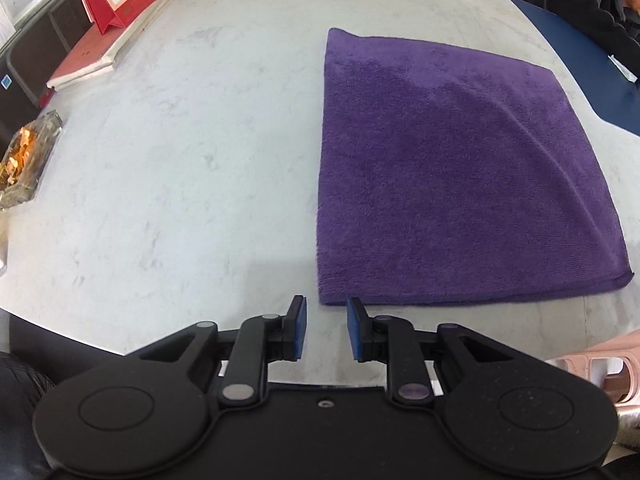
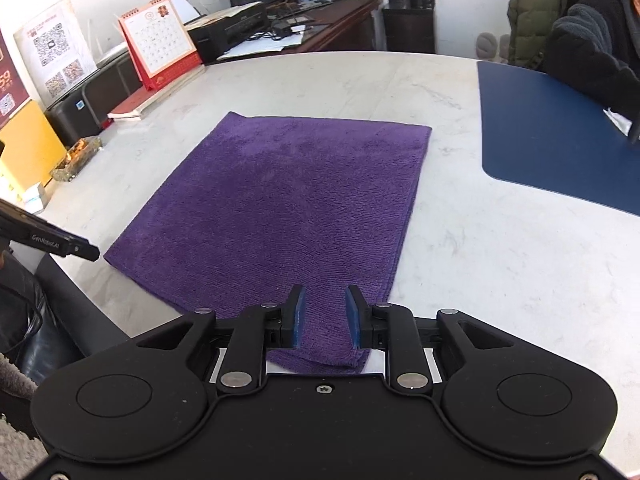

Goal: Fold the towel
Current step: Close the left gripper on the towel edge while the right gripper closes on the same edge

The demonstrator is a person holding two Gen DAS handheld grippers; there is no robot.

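A purple towel [image 1: 460, 168] lies flat and folded into a rough square on the white marble table [image 1: 180, 160]. My left gripper [image 1: 327, 330] hovers just off the towel's near left corner. Its blue pads stand a little apart with nothing between them. In the right wrist view the same towel [image 2: 280, 208] stretches away from my right gripper [image 2: 325, 316]. That gripper hangs over the towel's near right corner, open, and the cloth lies below the pads, not pinched. A black part of the left gripper [image 2: 60, 240] pokes in from the left edge.
A red desk calendar [image 2: 160, 44] stands on a book [image 2: 136, 106] at the table's far left. A glass ashtray [image 2: 78, 158] sits near the left rim. A dark blue mat [image 2: 560, 132] covers the right side, where a person in a dark jacket [image 2: 592, 40] sits.
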